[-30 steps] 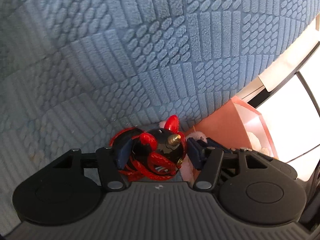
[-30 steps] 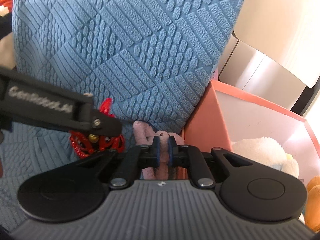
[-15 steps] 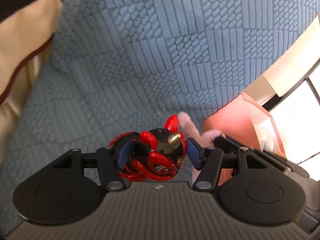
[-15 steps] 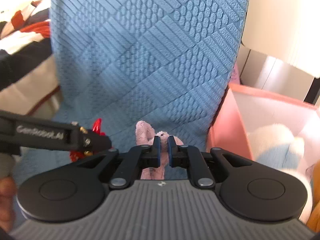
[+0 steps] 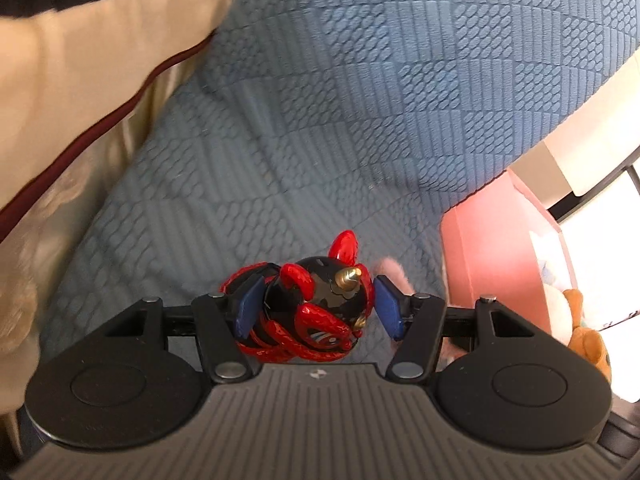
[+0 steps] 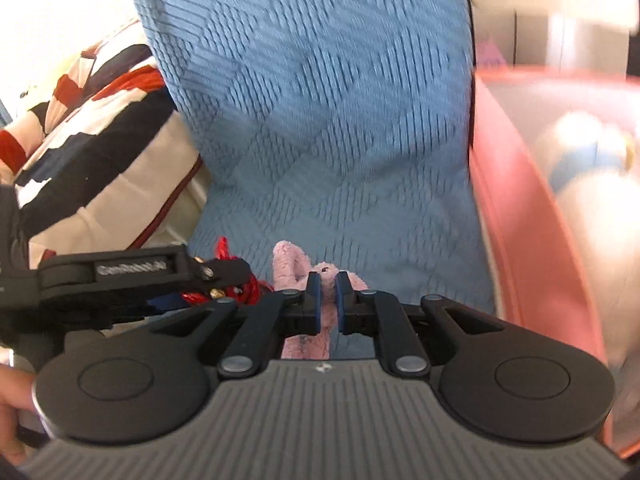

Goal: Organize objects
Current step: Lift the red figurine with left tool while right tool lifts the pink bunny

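My left gripper [image 5: 316, 308] is shut on a red and black toy [image 5: 316, 312] with gold horns, held above the blue textured cover [image 5: 360, 120]. My right gripper [image 6: 325, 294] is shut on a pink plush bunny [image 6: 296, 264], whose ears stick up past the fingers. The left gripper [image 6: 160, 280] with the red toy [image 6: 240, 290] shows in the right wrist view, just left of the bunny. A bit of the bunny [image 5: 394, 272] shows in the left wrist view beside the right fingertip. A pink box [image 6: 520, 220] stands at the right.
The pink box [image 5: 492, 256] holds a white and blue plush [image 6: 588, 152] and an orange plush [image 5: 588, 332]. A cream cushion with dark red piping [image 5: 80, 92] lies at the left. A striped red, white and navy cloth [image 6: 88, 108] lies on it.
Both grippers have risen and pulled back from the blue cover, each with its toy. The cushion and striped cloth came into view at the left. The right view is blurred with motion.
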